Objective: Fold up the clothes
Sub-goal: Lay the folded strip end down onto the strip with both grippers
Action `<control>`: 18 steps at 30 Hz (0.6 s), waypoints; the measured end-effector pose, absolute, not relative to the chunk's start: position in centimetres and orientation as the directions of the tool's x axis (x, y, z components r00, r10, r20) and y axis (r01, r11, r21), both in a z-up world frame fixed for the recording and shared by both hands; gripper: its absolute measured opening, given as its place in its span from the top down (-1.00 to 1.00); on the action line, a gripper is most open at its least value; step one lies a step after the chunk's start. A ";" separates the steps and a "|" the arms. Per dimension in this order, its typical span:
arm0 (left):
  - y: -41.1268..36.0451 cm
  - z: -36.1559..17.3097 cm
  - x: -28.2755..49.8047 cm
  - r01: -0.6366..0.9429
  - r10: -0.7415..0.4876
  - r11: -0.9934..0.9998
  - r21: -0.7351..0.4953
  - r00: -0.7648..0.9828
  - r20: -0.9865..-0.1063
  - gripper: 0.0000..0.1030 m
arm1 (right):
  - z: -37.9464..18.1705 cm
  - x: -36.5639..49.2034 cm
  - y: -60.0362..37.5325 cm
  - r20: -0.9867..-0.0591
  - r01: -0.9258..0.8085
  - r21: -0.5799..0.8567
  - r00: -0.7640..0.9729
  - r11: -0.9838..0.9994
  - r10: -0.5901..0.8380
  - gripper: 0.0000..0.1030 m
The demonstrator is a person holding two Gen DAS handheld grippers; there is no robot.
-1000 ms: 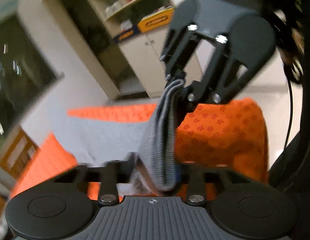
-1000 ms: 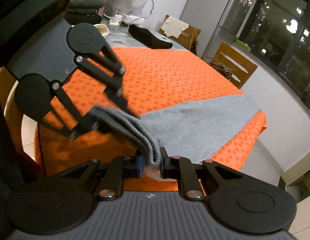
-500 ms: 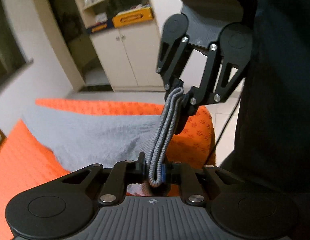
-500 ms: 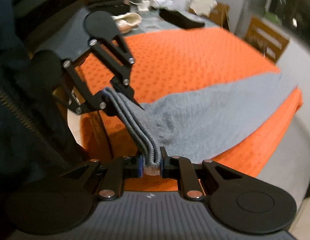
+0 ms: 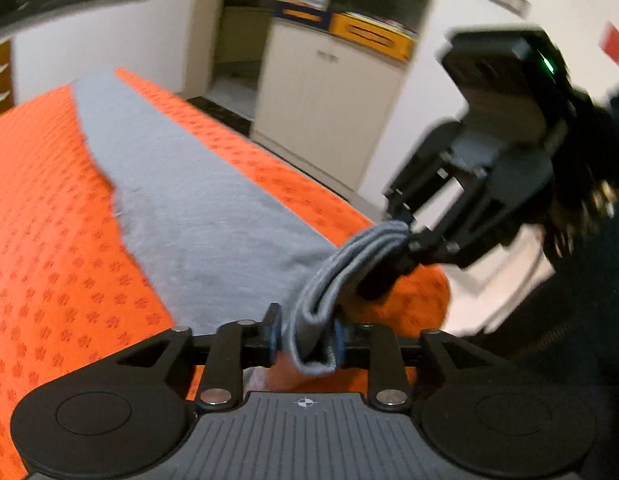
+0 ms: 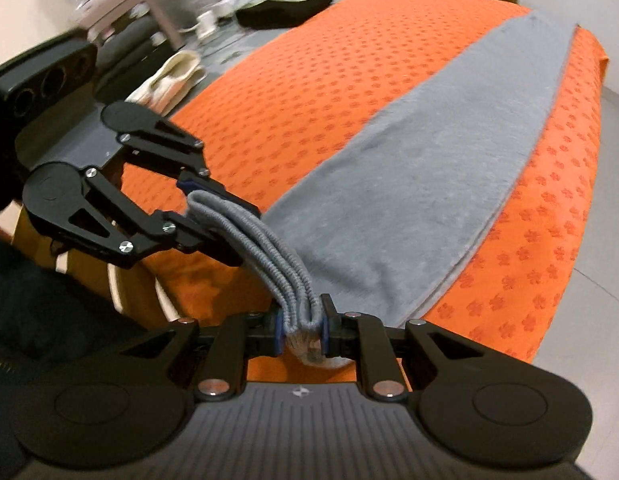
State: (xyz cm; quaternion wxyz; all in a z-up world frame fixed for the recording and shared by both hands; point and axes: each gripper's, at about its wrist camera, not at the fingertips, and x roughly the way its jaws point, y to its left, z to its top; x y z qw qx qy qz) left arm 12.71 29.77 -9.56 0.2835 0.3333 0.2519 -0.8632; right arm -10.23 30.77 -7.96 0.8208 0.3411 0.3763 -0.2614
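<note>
Pinching the ribbed hem of the grey garment [image 6: 409,184], the right gripper [image 6: 302,326] is clamped on several stacked layers right between its pads. The left gripper [image 5: 305,334] grips the same bunched hem at its other corner, and the band stretches taut between the two claws, lifted just off the near edge of the orange cloth [image 6: 309,92]. Ahead of both claws the garment lies flat as a long, narrow strip (its doubled edge shows along the right side), running away across the cloth toward its far end. So the lengthwise folds look done, I judge; what remains is probably carrying this held end forward over the strip to shorten it, then smoothing. Beyond the left claw, past the cloth, sit a cream item [image 6: 169,80] and a dark bundle [image 6: 281,10].
</note>
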 end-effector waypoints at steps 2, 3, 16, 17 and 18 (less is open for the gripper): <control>29.0 -10.1 13.0 0.699 -0.346 -0.665 -0.264 -0.601 -0.721 0.40 | -8.5 -10.7 29.8 -0.802 0.707 0.358 0.567 0.610 -0.187 0.57; 28.8 -10.4 13.1 0.715 -0.353 -0.645 -0.271 -0.593 -0.723 0.40 | -8.8 -11.0 29.3 -0.804 0.718 0.359 0.562 0.596 -0.194 0.56; 27.6 -13.9 15.4 0.751 -0.287 -0.367 -0.549 -0.652 -0.702 0.40 | -13.7 -15.3 28.2 -0.679 0.721 0.652 0.693 0.237 -0.240 0.43; 27.7 -14.2 15.5 0.748 -0.281 -0.349 -0.564 -0.658 -0.699 0.45 | -14.2 -15.4 28.4 -0.672 0.713 0.670 0.700 0.206 -0.241 0.47; 27.8 -14.5 15.7 0.745 -0.276 -0.330 -0.579 -0.663 -0.696 0.55 | -14.4 -15.3 28.5 -0.669 0.710 0.682 0.703 0.176 -0.243 0.54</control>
